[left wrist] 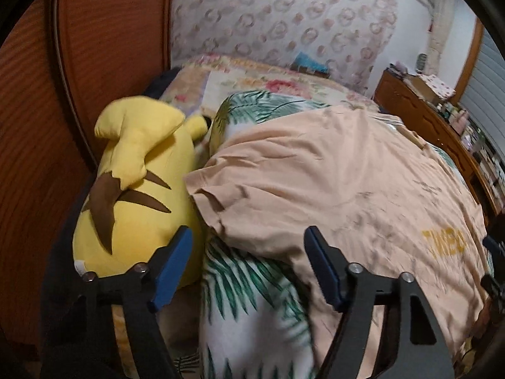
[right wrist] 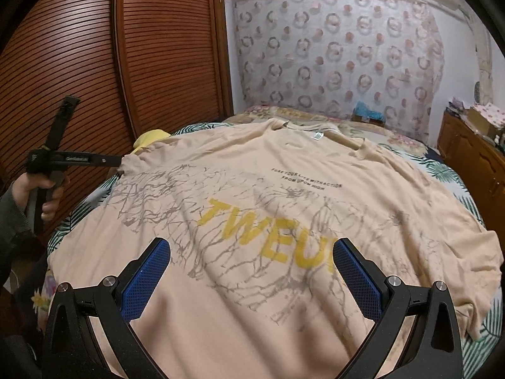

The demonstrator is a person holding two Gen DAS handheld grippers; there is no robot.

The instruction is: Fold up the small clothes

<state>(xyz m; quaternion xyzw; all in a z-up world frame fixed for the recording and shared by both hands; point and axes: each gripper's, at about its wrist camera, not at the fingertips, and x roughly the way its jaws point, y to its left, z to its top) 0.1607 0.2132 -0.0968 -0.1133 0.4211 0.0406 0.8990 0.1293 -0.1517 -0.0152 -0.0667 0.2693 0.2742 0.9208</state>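
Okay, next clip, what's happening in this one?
A person is setting up to fold a peach T-shirt spread flat, print side up, on a bed with a leaf-print cover. The left gripper is open at the shirt's left sleeve, next to a yellow plush toy. The right gripper hovers open over the lower front. Neither has hold of the fabric, and no fold has been made yet.
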